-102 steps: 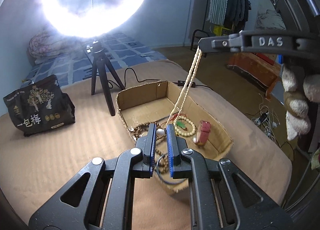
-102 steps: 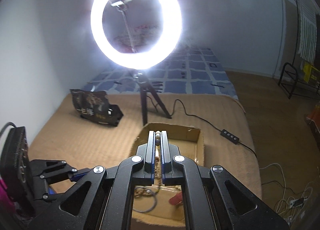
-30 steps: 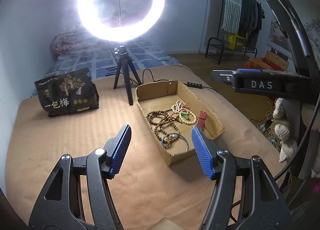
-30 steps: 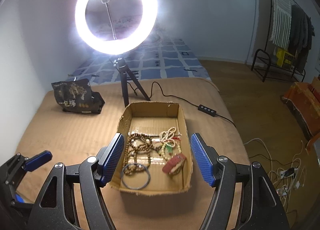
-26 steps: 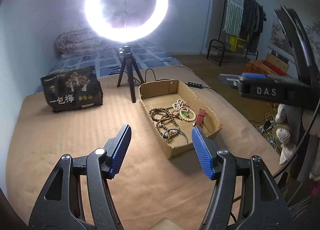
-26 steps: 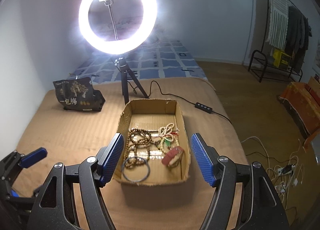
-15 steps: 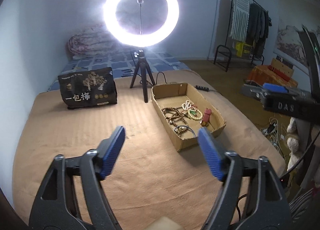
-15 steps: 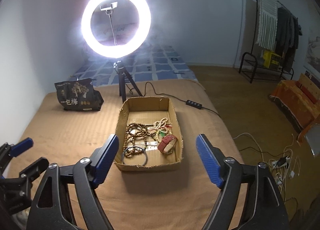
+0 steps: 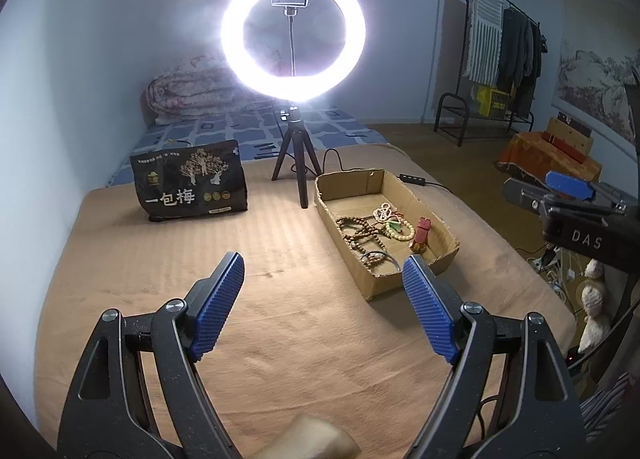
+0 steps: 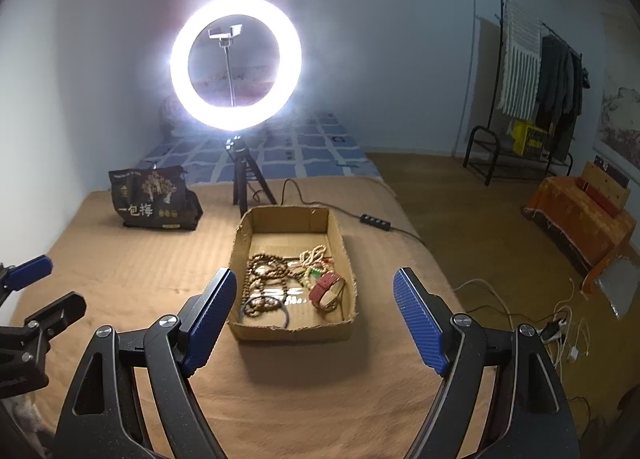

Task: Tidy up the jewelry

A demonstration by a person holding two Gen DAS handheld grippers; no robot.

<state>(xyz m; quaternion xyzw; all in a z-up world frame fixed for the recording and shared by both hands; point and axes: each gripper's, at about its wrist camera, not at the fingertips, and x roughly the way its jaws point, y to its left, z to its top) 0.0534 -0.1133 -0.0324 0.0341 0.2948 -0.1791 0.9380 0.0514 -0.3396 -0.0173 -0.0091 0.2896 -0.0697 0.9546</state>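
On the tan bedspread [image 10: 120, 267], beads [image 10: 266, 273] are lying limp, light and tangly in the cardboard tray [image 10: 292, 333]; best pinching one strand. Left gripper [image 9: 322, 301] is opening wider, empty; right gripper [image 10: 310, 317] is gaping, empty.

I've let go of the cream bead strand [image 10: 314, 255]; it now lies in the cardboard box [image 10: 240, 255]. Both tongs, left [image 9: 322, 297] still spreading and right [image 10: 310, 311], have gone from pinched shut to empty and pulled back from the box.

Lit ring light [image 9: 293, 33] on a tripod [image 9: 297, 151], black snack bag [image 9: 189, 181] beside it, clothes rack [image 10: 528, 99] behind.
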